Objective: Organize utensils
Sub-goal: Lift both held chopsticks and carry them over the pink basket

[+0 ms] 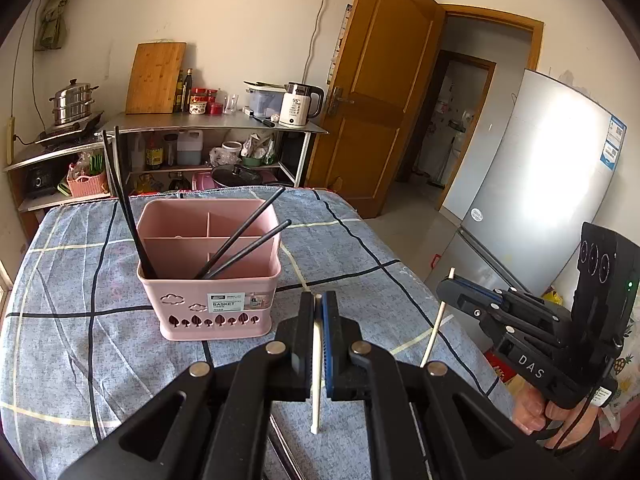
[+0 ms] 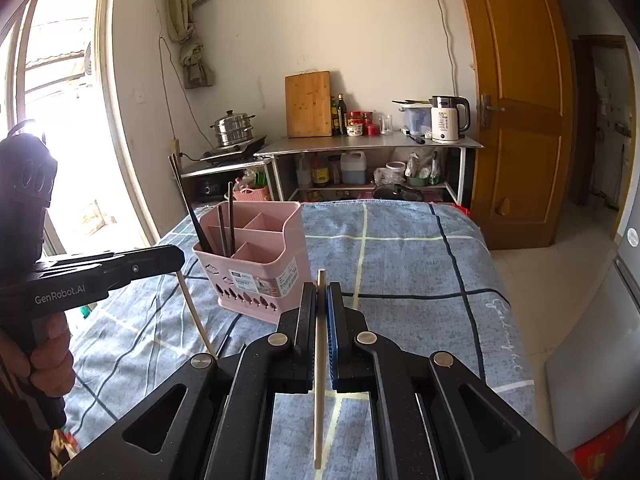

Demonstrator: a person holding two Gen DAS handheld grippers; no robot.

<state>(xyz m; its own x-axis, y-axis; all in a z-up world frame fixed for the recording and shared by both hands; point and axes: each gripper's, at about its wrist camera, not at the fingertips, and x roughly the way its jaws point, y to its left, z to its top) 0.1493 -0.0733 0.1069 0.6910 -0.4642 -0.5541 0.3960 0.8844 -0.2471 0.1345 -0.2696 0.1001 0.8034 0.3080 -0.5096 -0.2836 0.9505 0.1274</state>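
Chopsticks: four black ones (image 1: pixel 224 248) already stood in pink basket (image 1: pixel 208 280) on table. Left gripper (image 1: pixel 319 320) clenched one white chopstick (image 1: pixel 317 380), right gripper (image 2: pixel 321 312) clenched another (image 2: pixel 319 392); both remained above cloth, not yet binned.

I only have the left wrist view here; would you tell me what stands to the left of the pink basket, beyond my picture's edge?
Observer: The right wrist view shows a large bright window on that side, past the table.
Operator: Thank you. How far does the right gripper's white chopstick reach behind its jaws?
Observer: In the right gripper, the white chopstick runs back from the closed jaws, its lower end over the checked cloth.
Operator: And is the left gripper's stick straight from that side?
Observer: Seen there, the left gripper holds its pale chopstick slanting down, beside the pink basket, not yet over it.
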